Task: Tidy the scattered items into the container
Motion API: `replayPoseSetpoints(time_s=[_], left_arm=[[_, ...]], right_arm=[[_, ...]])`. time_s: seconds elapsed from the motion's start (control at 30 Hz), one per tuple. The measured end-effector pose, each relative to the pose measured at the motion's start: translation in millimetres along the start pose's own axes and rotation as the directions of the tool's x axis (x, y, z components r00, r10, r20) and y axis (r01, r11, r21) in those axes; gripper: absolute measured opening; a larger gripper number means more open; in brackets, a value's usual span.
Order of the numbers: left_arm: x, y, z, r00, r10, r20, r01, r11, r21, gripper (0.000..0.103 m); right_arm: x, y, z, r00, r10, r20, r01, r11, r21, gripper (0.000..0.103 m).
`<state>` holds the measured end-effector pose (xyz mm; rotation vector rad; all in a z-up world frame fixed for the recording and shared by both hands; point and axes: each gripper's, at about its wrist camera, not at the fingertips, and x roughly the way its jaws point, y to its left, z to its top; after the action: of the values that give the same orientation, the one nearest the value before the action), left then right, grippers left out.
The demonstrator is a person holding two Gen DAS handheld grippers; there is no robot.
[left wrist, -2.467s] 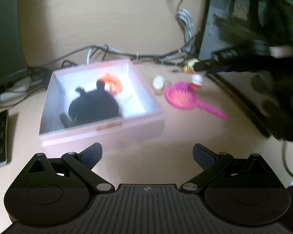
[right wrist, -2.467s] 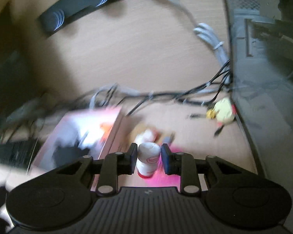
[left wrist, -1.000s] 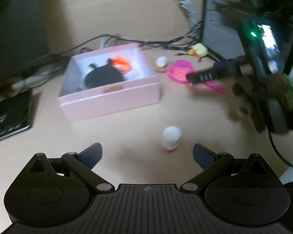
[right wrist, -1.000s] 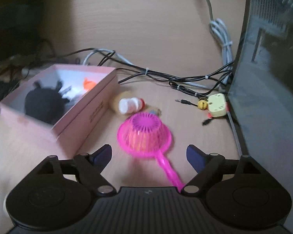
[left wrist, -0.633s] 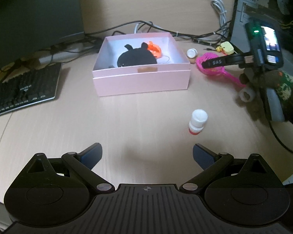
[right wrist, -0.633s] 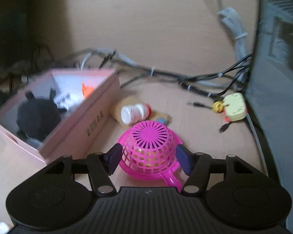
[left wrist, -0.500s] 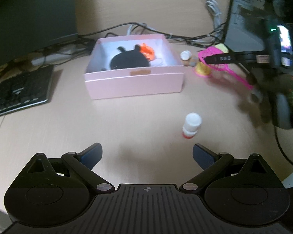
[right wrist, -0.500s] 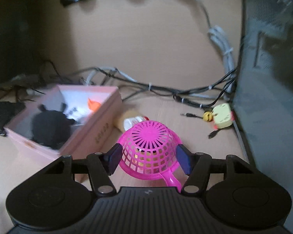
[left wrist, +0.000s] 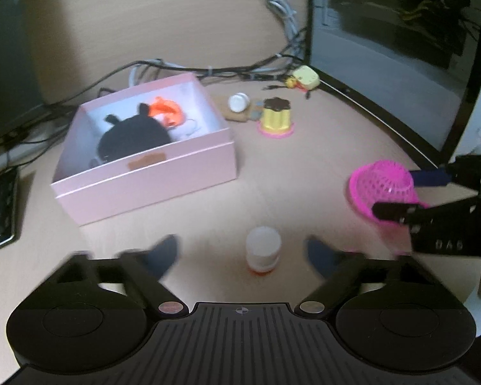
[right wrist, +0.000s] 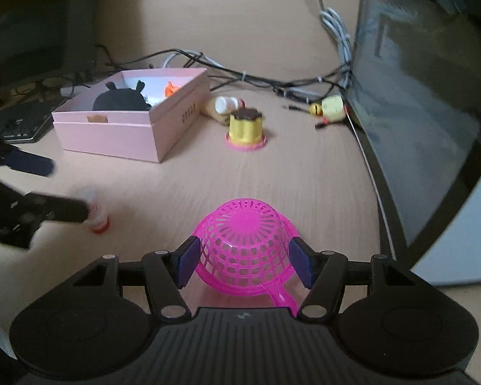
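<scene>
A pink box [left wrist: 144, 173] [right wrist: 112, 131] holds a black plush toy [left wrist: 134, 138] and an orange item [left wrist: 166, 112]. A small white bottle with a red base [left wrist: 262, 250] [right wrist: 96, 221] stands upright between the fingers of my left gripper [left wrist: 242, 255] [right wrist: 66, 189]. Its jaws are closing and are blurred, with a gap left on each side of the bottle. My right gripper [right wrist: 243, 263] [left wrist: 394, 192] is shut on the upturned pink strainer [right wrist: 243, 243] [left wrist: 381, 186], held above the desk. A yellow pudding toy [left wrist: 275, 118] [right wrist: 245, 128] stands bare beside the box.
A white-capped bottle [left wrist: 239, 102] [right wrist: 224, 104] lies next to the box. A yellow gadget with a cable [left wrist: 306, 77] [right wrist: 332, 107] sits by the dark computer case [left wrist: 400, 64]. Cables [left wrist: 240, 70] run along the back. A keyboard [left wrist: 0, 211] lies far left.
My right gripper closed on the pink strainer, lifted it off the yellow pudding toy and drew it back from the box. My left gripper moved up to the white bottle and its jaws narrowed.
</scene>
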<state>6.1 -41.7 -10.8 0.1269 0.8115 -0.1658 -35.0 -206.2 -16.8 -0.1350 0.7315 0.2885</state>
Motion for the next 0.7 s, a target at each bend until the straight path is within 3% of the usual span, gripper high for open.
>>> replayPoseSetpoints(time_s=[0.2,0.37,0.43,0.7], left_arm=[[12.3,-13.0,1.7,1.000,-0.005,-0.003,0.006,0.998,0.066,0.072],[16.9,-10.3,4.8,1.000,0.006,-0.009,-0.006,0.999,0.039,0.049],[17.0,-7.9,4.8,1.000,0.001,-0.015,0.000,1.000,0.026,0.032],[6.7,10.3,-0.3,0.999,-0.025,-0.033,0.022,0.996,-0.087,0.030]], right_arm=[[-7.7,11.0,-8.6,1.000,-0.025,0.013,0.026,0.999,-0.046,0.070],[-9.6,13.1,-9.2,0.999,-0.039,0.019,0.040,0.998,-0.056,0.075],[-8.4,12.8,-9.1,0.999,-0.040,0.013,0.040,0.998,-0.056,0.075],[-5.6,22.4,-8.0,1.000,-0.021,0.010,0.021,0.996,-0.087,0.077]])
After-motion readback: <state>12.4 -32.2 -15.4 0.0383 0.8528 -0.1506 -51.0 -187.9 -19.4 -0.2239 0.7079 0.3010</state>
